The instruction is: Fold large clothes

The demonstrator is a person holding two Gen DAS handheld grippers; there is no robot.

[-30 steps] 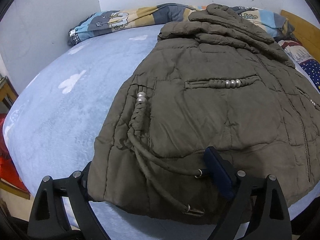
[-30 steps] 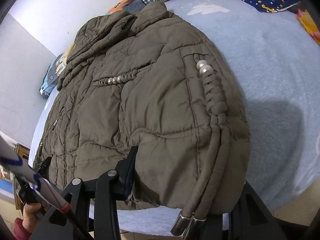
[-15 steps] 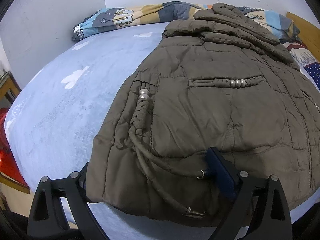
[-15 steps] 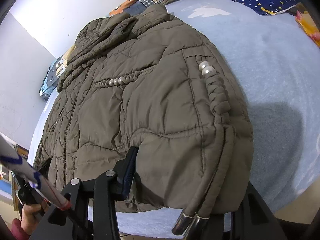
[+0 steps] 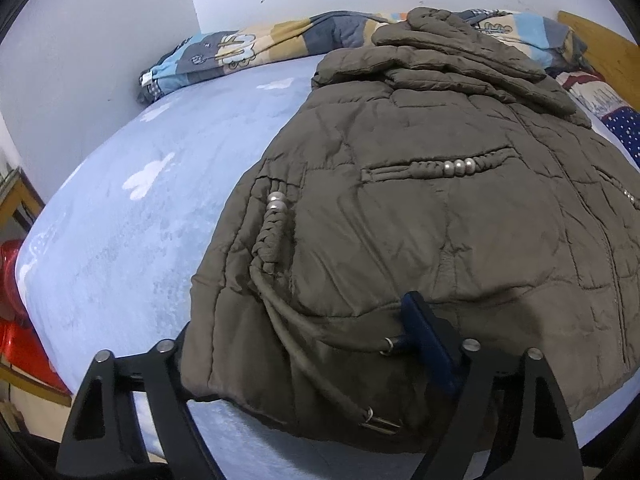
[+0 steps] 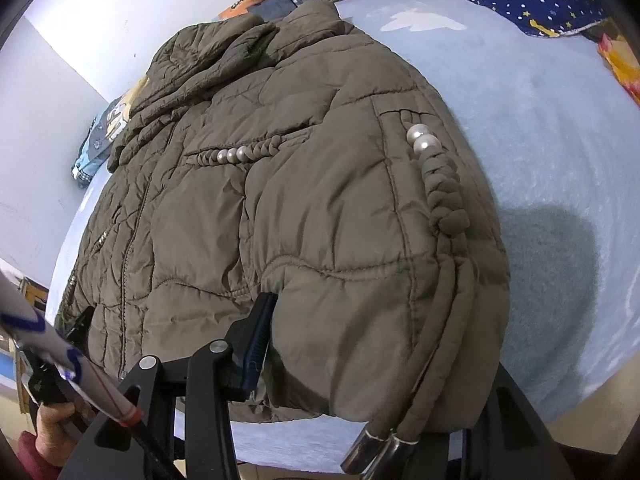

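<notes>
pale blue bedding covers the bed (image 5: 120, 240), with a patchwork quilt (image 5: 240, 48) bunched along the white wall. on it lies the jacket (image 5: 460, 220), olive and puffy, sleeves apparently tucked in and the hood heaped at the far end, so the side folds look done. what seems left is doubling it hem to collar.

the left gripper (image 5: 304, 344) straddles one hem corner, fingers spread wide with the padding between them; whether it actually pinches the cloth i cannot tell. the right gripper (image 6: 380, 360) sits likewise at the other corner (image 6: 400, 340), its drawstring tips (image 6: 380, 446) dangling over the near edge (the far finger is hidden under the fabric).

against the frames a second back, little has changed: both views have crept slightly nearer, and the hem corners sit the same between the fingers, not yet raised.
</notes>
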